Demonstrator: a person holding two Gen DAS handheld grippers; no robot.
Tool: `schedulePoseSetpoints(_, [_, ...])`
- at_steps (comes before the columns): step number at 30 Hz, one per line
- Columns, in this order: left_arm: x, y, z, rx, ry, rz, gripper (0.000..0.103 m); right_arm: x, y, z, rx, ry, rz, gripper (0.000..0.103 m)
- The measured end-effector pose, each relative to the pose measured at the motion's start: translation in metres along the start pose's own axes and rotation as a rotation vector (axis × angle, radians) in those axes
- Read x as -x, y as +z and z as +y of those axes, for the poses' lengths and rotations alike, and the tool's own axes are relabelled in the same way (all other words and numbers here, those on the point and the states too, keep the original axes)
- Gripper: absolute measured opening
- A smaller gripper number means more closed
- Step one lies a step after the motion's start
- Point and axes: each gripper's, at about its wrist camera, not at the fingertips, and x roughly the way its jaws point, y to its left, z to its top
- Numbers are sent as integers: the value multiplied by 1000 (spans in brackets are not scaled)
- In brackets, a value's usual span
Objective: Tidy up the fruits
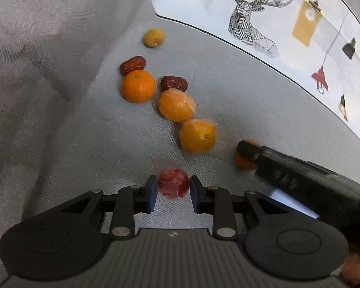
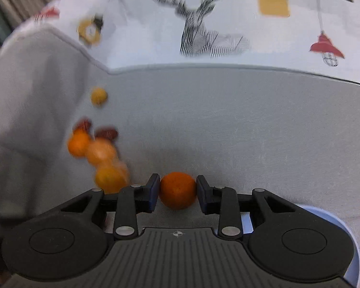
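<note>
Left tool (image 1: 172, 189): jaws narrow, closed around a small red fruit (image 1: 173, 187) with pale mottling. The left pad touches it; a thin gap may remain at the right pad, hard to tell. Fruit sits low over the grey cloth (image 1: 60, 120).

Right tool (image 2: 178, 190): jaws drawn in on a small deep-orange citrus (image 2: 178, 190), both pads against its sides. In the left wrist view this tool enters from the right, blurred, with the orange fruit partly hidden behind its tip.

Loose fruit on the grey cloth, in a rough diagonal line ahead of the left tool:
- orange with stem dimple (image 1: 198, 135), nearest, slightly blurred
- peeled-looking citrus (image 1: 177, 105), touching a dark red date (image 1: 174, 83) behind it
- whole orange (image 1: 138, 86), touching a second date (image 1: 133, 65) behind it
- small yellow fruit (image 1: 154, 38), alone, farther off

From the right wrist the same cluster lies to the left, blurred.

Beyond the grey cloth: a white cloth (image 1: 204, 4) printed with deer heads, red lamps and yellow tags. A pale blue rim (image 2: 324, 212) shows under the right tool, at lower right.
</note>
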Motion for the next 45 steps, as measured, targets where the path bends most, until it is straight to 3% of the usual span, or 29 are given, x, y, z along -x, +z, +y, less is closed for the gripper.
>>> schedulePoseSetpoints(12, [-5, -4, -4, -66, 3, -8, 32, 12, -8, 0, 49, 18, -45, 34])
schedulePoseSetpoints(19, [10, -9, -2, -76, -31, -61, 32, 88, -9, -12, 16, 39, -152, 34])
schedulePoseSetpoints(22, [17, -15, -10, -116, -35, -87, 32, 129, -24, -19, 43, 16, -208, 34])
schedulePoseSetpoints(25, [25, -21, -16, -150, -42, -114, 32, 150, -47, -42, -39, 15, -228, 34])
schedulePoseSetpoints(30, [40, -28, -23, -170, -80, -169, 32, 146, -81, -75, -135, -41, -177, 34])
schedulePoseSetpoints(36, [55, -35, -33, -201, -123, -233, 32, 150, -90, -94, -76, -118, -185, 34])
schedulePoseSetpoints(45, [40, -21, -37, -183, -120, -215, 32, 149, -90, -122, -111, -133, -174, 34])
